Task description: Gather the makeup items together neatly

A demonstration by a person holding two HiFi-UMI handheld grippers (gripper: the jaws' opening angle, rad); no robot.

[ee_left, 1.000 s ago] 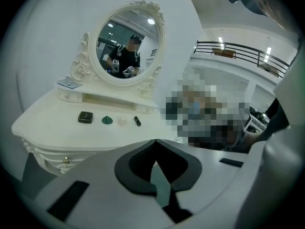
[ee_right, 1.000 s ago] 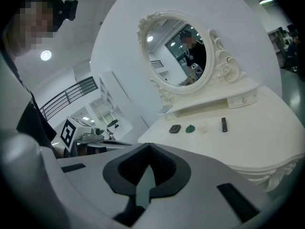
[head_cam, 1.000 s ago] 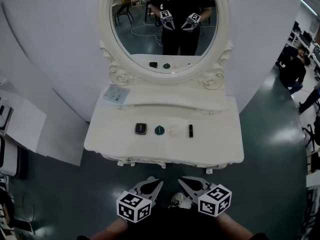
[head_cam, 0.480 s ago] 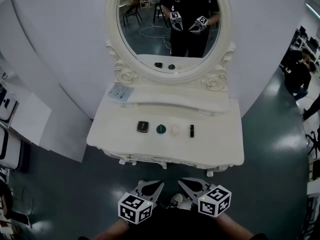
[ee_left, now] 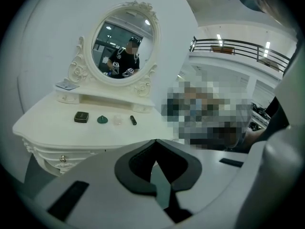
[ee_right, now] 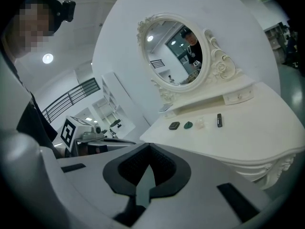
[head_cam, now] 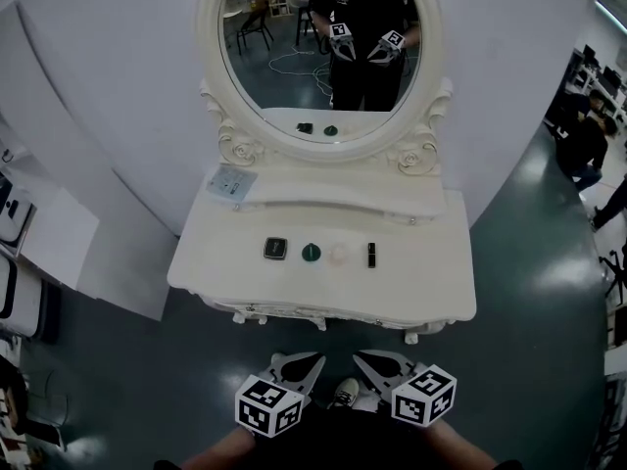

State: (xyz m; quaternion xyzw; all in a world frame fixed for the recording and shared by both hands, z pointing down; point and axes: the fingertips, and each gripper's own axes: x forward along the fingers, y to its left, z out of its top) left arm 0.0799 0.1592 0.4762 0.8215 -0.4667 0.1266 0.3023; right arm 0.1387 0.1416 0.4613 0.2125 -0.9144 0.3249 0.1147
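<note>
Four makeup items lie in a row on the white dressing table (head_cam: 411, 282): a black square compact (head_cam: 275, 250), a green round-topped item (head_cam: 312, 253), a pale pink item (head_cam: 339, 255) and a black lipstick tube (head_cam: 372, 254). The same row shows in the left gripper view, from the compact (ee_left: 81, 117) to the lipstick (ee_left: 133, 120), and in the right gripper view, from the compact (ee_right: 174, 125) to the lipstick (ee_right: 219, 120). My left gripper (head_cam: 312, 362) and right gripper (head_cam: 361, 359) hang shut and empty below the table's front edge, well short of the items.
An oval mirror (head_cam: 323, 47) in a carved white frame stands at the back of the table and reflects me and both grippers. A flat packet (head_cam: 229, 182) lies on the raised shelf at the left. Dark green floor surrounds the table; people sit at the far right.
The view has shifted slightly; the grippers stay shut and low in front of the table. The items have not moved.
</note>
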